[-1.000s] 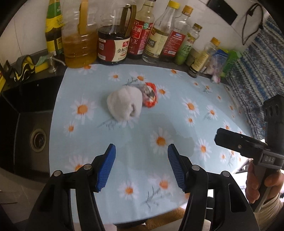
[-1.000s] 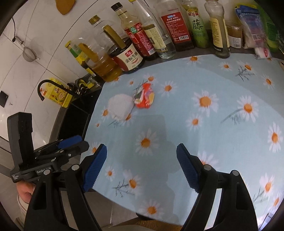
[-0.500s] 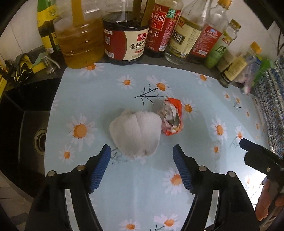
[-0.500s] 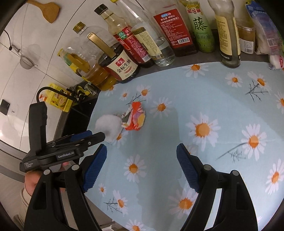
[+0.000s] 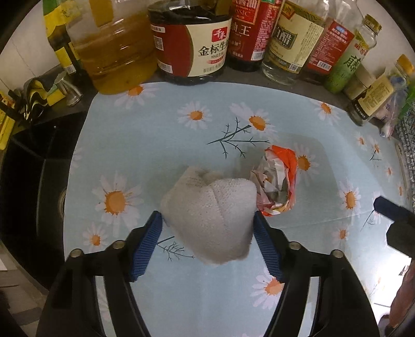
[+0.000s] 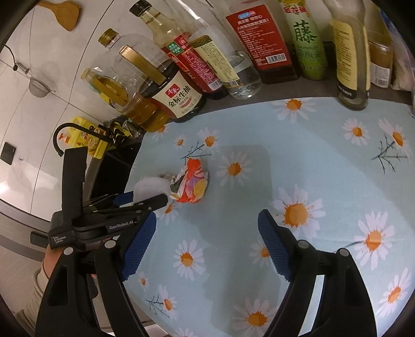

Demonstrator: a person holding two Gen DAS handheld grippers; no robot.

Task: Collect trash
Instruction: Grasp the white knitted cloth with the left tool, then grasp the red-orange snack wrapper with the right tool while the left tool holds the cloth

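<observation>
Tissue: white crumpled wad (image 5: 211,215) on the daisy tablecloth (image 5: 155,145), between the left gripper's (image 5: 207,243) 2 blue pads.
Left gripper: jaws just closing, pads at the wad's sides, firm grip unclear.
Wrapper: orange crumpled ball (image 5: 277,181), touching the wad's right.
Right gripper (image 6: 207,246): fingers apart, empty, near right.
Bottles (image 5: 192,39): far edge.

Dark surface (image 6: 306,89) covered by a pale blue daisy-print cloth (image 6: 324,166); row of oil and sauce bottles (image 5: 192,44) along the cloth's far edge, against a white tiled wall (image 6: 33,124). Black sink (image 5: 31,181) just left of the cloth, curved black tap (image 6: 58,137) behind it. Wooden spatula (image 6: 62,13) and small strainer (image 6: 39,86) hang on the wall above the sink.
</observation>
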